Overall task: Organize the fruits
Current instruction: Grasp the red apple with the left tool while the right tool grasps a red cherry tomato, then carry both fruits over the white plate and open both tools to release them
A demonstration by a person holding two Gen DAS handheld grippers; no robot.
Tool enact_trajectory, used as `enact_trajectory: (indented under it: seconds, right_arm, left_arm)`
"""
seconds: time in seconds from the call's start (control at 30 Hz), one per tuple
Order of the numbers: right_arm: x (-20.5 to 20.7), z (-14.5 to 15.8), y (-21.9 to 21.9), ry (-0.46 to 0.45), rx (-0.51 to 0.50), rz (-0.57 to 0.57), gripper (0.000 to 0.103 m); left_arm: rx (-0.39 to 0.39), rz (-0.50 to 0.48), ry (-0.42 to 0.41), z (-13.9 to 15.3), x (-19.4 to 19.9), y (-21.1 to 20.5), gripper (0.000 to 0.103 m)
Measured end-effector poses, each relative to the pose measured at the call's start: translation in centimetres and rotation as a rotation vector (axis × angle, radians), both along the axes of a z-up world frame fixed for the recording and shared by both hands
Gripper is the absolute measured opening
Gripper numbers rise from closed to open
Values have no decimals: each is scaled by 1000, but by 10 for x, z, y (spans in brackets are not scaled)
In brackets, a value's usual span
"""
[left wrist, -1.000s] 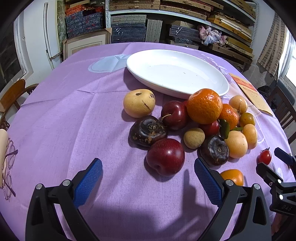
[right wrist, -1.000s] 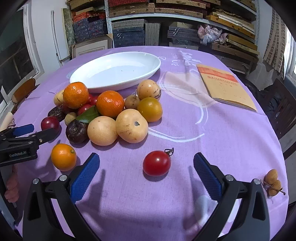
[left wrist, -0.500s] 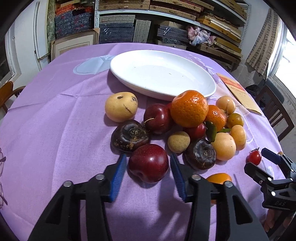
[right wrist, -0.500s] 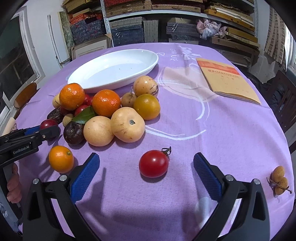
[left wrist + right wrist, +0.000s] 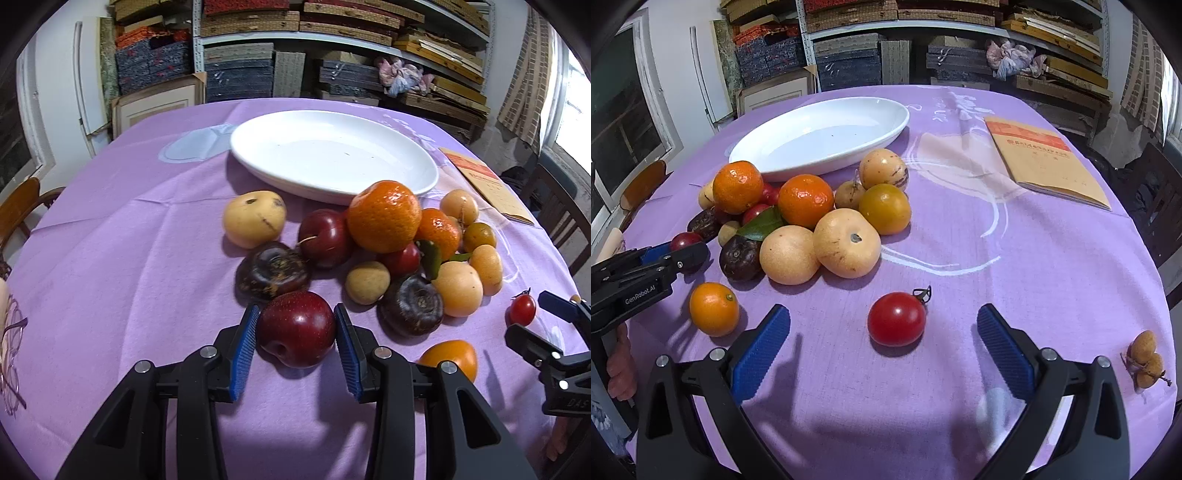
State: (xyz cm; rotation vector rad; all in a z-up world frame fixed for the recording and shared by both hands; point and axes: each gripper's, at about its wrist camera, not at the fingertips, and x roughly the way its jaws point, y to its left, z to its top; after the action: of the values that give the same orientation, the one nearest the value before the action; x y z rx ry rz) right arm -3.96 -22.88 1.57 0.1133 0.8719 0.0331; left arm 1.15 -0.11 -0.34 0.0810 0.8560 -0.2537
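At the near edge of the fruit pile, the left gripper (image 5: 297,334) has just closed its blue pads onto the dark red plum (image 5: 296,328), still on the purple cloth (image 5: 110,258), where any slip could send the round, smooth fruit rolling.

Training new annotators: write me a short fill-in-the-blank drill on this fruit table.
1. The left gripper is shut on a dark red ____.
2. The white plate holds ____ fruit.
3. Between the open right gripper fingers lies a small red ____.
4. The tablecloth is ____ in colour.

Missing: plum; no; tomato; purple
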Motion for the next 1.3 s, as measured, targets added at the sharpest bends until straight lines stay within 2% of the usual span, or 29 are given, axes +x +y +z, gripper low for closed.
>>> enact_trajectory:
  seconds: [0.13,0.23,0.33,0.5,0.57,0.7,0.9,1.07,1.2,1.3]
  right_arm:
    - [-4,-3,4,20,-27,32,99]
    - [-3,-5,0,28,8,36,97]
    - [0,-7,-6,37,37,35,71]
    - [-2,-7,-7,32,30,25,63]
    - [-2,-6,-9,29,22,18,49]
    - [-3,-7,-11,24,18,12,31]
    - [-6,-3,-10,-4,18,19,30]
    - [-1,23,-10,-35,28,57,30]
    - [27,59,-7,-79,3,101,30]
    - [67,75,1,-96,-25,123,30]
  left_arm:
    - [-22,6,6,1,-6,10,42]
    - [-36,19,8,1,-8,17,42]
    - [-56,30,16,2,-7,21,42]
    - [-44,25,9,2,-8,19,42]
    - [-49,25,12,2,-8,20,42]
    - [-56,26,14,2,-8,20,42]
    - [-73,10,16,4,-7,20,42]
    - [-111,2,12,22,-2,22,42]
    - [-97,-10,-23,48,21,15,42]
    - [-72,-20,-49,63,54,0,42]
